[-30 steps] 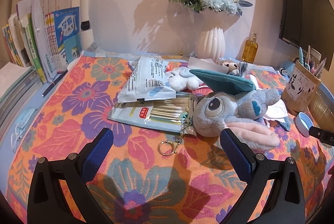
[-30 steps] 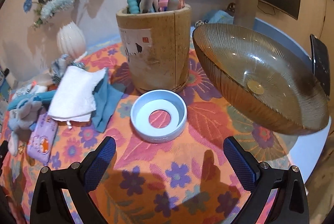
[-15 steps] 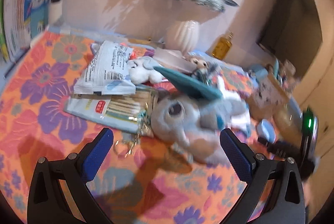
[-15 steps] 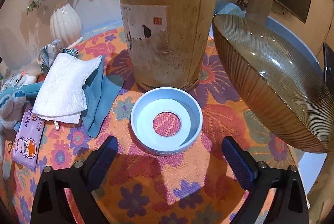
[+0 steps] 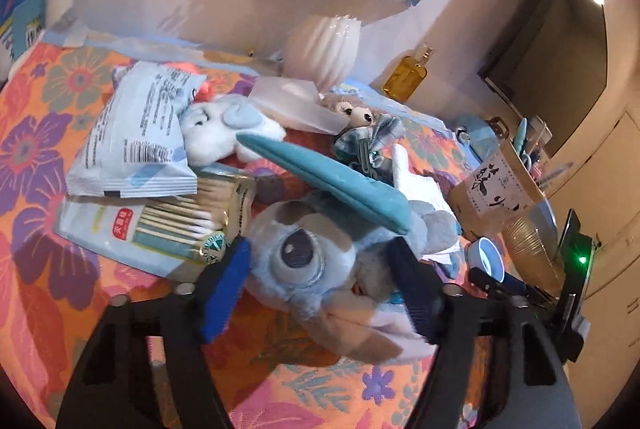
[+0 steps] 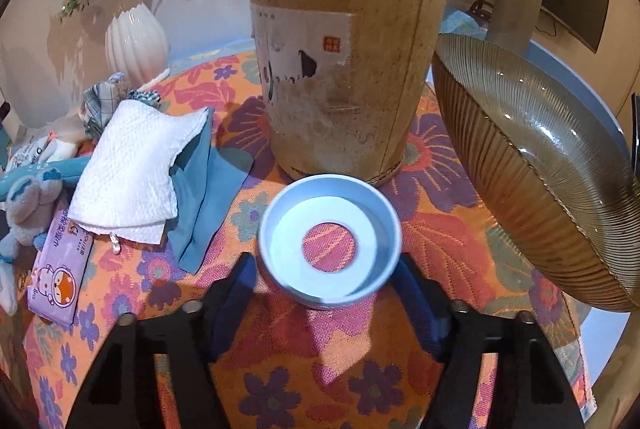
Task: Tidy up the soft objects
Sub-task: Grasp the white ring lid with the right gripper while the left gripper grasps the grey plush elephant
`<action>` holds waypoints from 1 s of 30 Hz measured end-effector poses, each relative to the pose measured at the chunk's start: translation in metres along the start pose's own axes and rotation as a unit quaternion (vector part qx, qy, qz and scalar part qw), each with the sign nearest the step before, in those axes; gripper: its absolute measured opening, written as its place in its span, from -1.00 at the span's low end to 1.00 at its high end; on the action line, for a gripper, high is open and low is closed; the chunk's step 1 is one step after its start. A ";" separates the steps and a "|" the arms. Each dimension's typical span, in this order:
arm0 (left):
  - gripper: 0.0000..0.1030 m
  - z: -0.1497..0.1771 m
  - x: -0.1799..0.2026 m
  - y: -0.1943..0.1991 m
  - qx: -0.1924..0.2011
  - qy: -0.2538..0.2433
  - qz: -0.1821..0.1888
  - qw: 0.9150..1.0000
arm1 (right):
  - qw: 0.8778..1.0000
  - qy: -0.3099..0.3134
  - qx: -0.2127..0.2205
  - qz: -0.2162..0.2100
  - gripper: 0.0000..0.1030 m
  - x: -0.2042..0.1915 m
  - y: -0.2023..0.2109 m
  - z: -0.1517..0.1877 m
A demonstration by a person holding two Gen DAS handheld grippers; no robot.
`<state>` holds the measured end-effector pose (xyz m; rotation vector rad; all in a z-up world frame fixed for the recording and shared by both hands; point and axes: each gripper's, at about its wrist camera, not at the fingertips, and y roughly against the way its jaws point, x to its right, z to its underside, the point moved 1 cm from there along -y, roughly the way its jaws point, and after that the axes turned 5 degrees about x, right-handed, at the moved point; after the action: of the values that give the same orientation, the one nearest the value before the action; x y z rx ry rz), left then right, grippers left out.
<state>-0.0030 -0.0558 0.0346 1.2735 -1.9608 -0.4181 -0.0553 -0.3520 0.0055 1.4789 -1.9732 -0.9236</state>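
A grey-blue plush animal with a big eye (image 5: pixel 304 261) lies on the flowered cloth. My left gripper (image 5: pixel 320 285) is open with its fingers on either side of the plush's head. A smaller white plush (image 5: pixel 216 129) and a small doll (image 5: pixel 356 113) lie behind it. A teal cloth (image 5: pixel 332 177) drapes over the plush; it also shows in the right wrist view (image 6: pixel 204 185) under a white folded tissue (image 6: pixel 136 165). My right gripper (image 6: pixel 324 289) is open around a pale blue ring lid (image 6: pixel 330 241).
A white snack bag (image 5: pixel 136 133) and a cotton swab pack (image 5: pixel 160 225) lie left of the plush. A bamboo pen holder (image 6: pixel 344 77), a ribbed glass bowl (image 6: pixel 540 181), a white vase (image 6: pixel 136 41) and a purple tissue pack (image 6: pixel 60 269) stand around.
My left gripper moved forward and right and tilted, so its fingers now flank the plush's head. My right gripper moved forward, so its fingers now flank the blue ring lid.
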 end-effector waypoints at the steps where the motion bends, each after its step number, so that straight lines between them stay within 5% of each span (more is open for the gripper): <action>1: 0.09 0.001 0.002 0.003 0.003 -0.006 -0.008 1.000 | 1.000 -0.004 0.002 -0.004 0.22 0.001 0.001 0.000; 2: -0.15 0.002 0.003 0.005 0.004 -0.010 -0.012 1.000 | 1.000 -0.007 0.003 -0.009 0.21 0.002 0.002 0.001; 11: -0.25 0.026 -0.003 0.038 -0.003 -0.008 -0.002 1.000 | 0.998 0.004 0.027 -0.050 0.20 -0.002 0.036 0.015; 13: -0.34 0.032 -0.001 0.049 -0.003 -0.015 0.000 1.000 | 0.998 0.006 0.031 -0.052 0.20 -0.001 0.043 0.017; 14: -0.57 0.035 0.001 0.056 -0.004 -0.022 0.001 1.000 | 0.998 0.006 0.034 -0.055 0.20 -0.001 0.047 0.017; 17: -0.61 0.045 0.004 0.075 -0.015 -0.053 0.008 0.998 | 0.998 0.006 0.040 -0.057 0.20 0.001 0.054 0.018; 19: -0.42 0.054 0.003 0.078 -0.039 -0.082 -0.001 0.996 | 0.997 0.008 0.043 -0.057 0.20 -0.001 0.053 0.019; 23: 0.87 0.056 -0.009 0.068 -0.041 -0.035 -0.006 0.999 | 0.998 0.009 0.039 -0.054 0.20 -0.004 0.051 0.022; 26: 0.94 0.050 -0.016 0.063 -0.016 0.016 0.039 0.999 | 0.998 0.009 0.038 -0.057 0.20 -0.004 0.051 0.023; 30: 0.94 0.038 -0.014 0.033 -0.033 0.015 0.028 0.999 | 0.997 0.012 0.038 -0.061 0.20 -0.002 0.050 0.023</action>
<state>-0.0486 -0.0336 0.0242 1.1745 -1.9365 -0.4311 -0.1028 -0.3357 0.0289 1.6602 -1.9378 -0.8846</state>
